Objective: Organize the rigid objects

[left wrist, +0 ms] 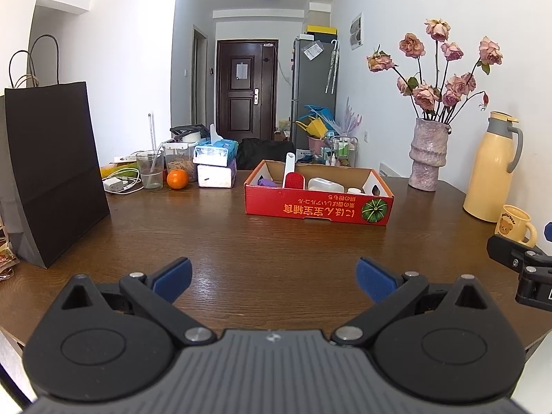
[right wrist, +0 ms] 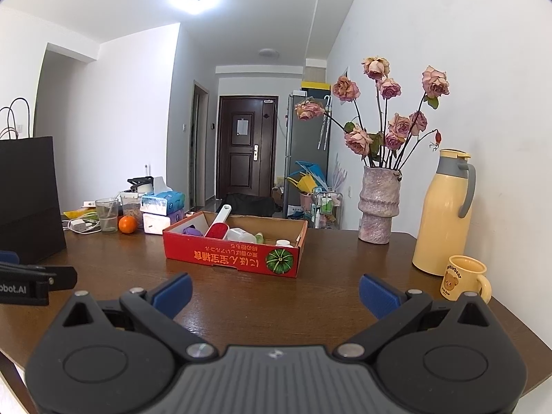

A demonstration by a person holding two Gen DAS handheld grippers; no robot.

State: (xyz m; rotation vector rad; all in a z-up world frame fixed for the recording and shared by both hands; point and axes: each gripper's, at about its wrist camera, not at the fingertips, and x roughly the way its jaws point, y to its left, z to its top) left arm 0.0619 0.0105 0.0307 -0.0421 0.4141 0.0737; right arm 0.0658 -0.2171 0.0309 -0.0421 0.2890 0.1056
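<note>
Crosswise on the table (left wrist: 276, 241) sits the red box (left wrist: 319, 205), both grippers' fingers (left wrist: 172, 277) spread wide, empty.

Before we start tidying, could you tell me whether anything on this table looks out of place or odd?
Nothing is spilled or broken. The roses in the vase look dried and drooping, and the red cardboard box faces us with its print upside down. Both grippers are open and empty.

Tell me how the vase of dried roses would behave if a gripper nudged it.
The vase is probably top-heavy: its long rose stems rise well above its narrow, ribbed body, so a high push may tip it. It looks like glazed ceramic, so likely heavy, stiff and breakable. The dried blooms would probably shed or snap if brushed.
</note>
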